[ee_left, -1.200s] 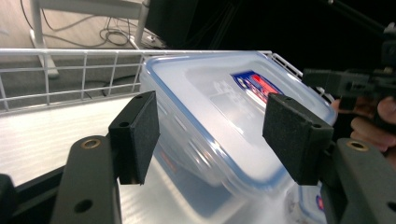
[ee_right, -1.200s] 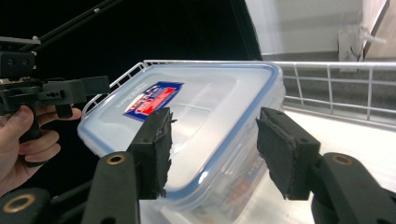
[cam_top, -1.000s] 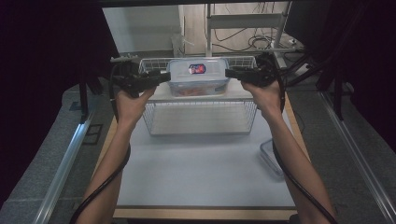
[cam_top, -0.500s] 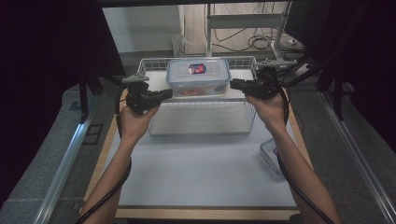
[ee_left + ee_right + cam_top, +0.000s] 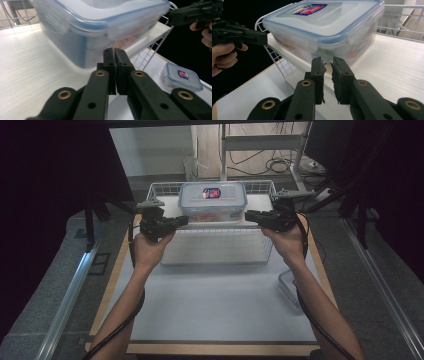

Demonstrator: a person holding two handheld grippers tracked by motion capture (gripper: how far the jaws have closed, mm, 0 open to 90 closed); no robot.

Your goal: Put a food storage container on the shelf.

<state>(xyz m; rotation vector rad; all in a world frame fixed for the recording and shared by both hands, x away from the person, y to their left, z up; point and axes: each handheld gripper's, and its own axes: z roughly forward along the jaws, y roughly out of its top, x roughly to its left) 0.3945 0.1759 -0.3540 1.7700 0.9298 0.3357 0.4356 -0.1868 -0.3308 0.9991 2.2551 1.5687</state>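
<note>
**Both grippers off the container, jaws closed on nothing**

High view: big clear container [image 5: 213, 203] with blue-rimmed lid sits in the white wire basket [image 5: 218, 247] at the far middle of the table [image 5: 210, 310]. Left gripper [image 5: 181, 221] is just off the container's left side, right gripper [image 5: 251, 214] just off its right. Both point inward at it, neither touching. A second, smaller container [image 5: 288, 285] lies at the table's right edge, near the right forearm.

Left gripper view: jaws pressed together, pads meeting, nothing between them. Container [image 5: 100, 27] looms just past the tips, with its side latch facing them. The right gripper [image 5: 192, 16] is far right, the smaller container [image 5: 181, 79] below it.

Right gripper view: jaws have just been closing, and now stand nearly together with a thin slit, nothing in it. Container [image 5: 324, 32] is just ahead and above the tips, resting on the basket floor. The left gripper [image 5: 242, 36] is at far left.

Step, as I read it: container is placed in the basket and let go; hands are clear of it. Next is either to pull both grippers back toward the near edge, or to go for the smaller container. The latter means reopening the jaws before the approach.
</note>
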